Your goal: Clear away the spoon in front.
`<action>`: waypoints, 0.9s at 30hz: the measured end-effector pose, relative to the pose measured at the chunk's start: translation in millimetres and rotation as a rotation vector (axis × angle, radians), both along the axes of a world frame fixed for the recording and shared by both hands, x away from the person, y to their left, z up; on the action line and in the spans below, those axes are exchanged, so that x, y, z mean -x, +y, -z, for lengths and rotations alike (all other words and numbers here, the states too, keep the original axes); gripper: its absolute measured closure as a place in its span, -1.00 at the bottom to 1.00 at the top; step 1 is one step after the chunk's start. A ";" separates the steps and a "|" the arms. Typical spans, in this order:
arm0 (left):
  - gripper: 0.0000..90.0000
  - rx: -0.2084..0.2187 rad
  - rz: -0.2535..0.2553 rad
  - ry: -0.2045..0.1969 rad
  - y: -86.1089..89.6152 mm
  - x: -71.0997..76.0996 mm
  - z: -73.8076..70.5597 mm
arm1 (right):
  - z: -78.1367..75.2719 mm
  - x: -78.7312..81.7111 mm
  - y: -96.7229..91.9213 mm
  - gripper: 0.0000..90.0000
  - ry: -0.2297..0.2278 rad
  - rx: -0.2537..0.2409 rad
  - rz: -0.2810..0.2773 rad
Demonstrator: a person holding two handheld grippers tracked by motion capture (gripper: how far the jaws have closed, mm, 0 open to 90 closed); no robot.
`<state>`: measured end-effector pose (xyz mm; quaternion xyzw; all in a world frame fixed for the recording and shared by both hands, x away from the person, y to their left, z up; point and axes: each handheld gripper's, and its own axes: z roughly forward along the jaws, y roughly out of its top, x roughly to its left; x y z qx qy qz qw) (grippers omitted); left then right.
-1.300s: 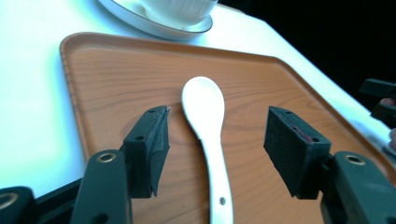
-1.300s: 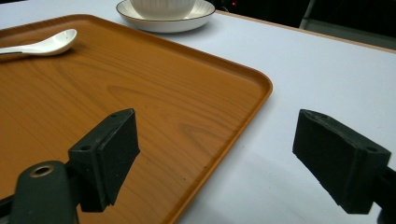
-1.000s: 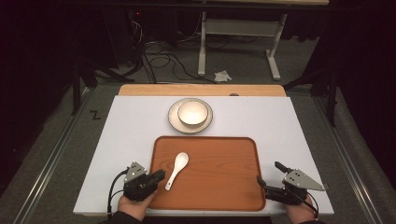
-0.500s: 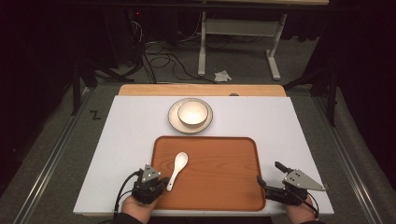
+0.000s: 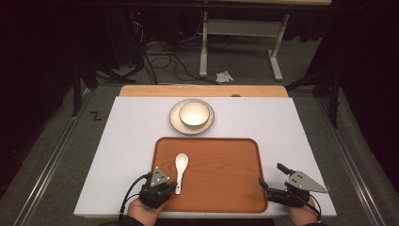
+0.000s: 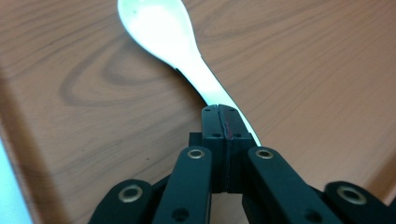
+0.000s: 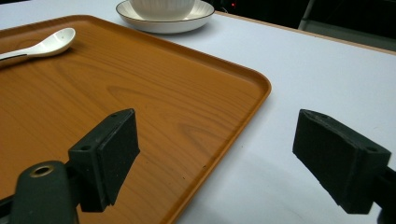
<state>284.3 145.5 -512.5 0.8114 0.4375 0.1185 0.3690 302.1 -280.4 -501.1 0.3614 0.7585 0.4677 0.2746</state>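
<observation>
Shifting onto the spoon [image 5: 180, 165] handle, left claw [image 6: 223, 122] is clamping it, unlifted, while right claw [image 7: 229, 158] is waiting open.

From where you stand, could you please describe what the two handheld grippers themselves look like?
Both are black. The left gripper and the right gripper each carry a grey three-cornered plate on top, and a black cable trails from each toward the person. In the gripper views, the jaws are black linkage arms with round metal rivets, ending in blocky black pads.
</observation>
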 end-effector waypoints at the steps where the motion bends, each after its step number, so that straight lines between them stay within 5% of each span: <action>1: 1.00 0.003 0.001 0.000 -0.8 0.0 0.3 | 0.0 0.0 0.1 -0.66 0.000 0.000 -0.001; 15: 0.96 0.033 -0.026 -0.025 5.0 -1.2 -2.5 | 0.1 -0.2 0.1 -0.66 -0.003 -0.002 -0.004; 19: 0.58 0.058 -0.038 -0.063 11.7 -1.4 -5.3 | -0.1 -0.1 -0.1 -0.66 -0.001 0.000 0.000; 20: 0.58 0.071 -0.042 -0.082 15.3 -1.7 -7.1 | -0.1 -0.1 -0.1 -0.66 -0.001 0.000 0.000; 22: 0.24 0.085 -0.056 -0.140 24.9 -1.3 -12.8 | 0.2 0.0 0.1 -0.66 0.004 0.000 0.001; 27: -0.19 0.057 -0.093 -0.227 38.8 1.0 -18.9 | 0.1 0.3 0.2 -0.66 0.003 -0.002 0.000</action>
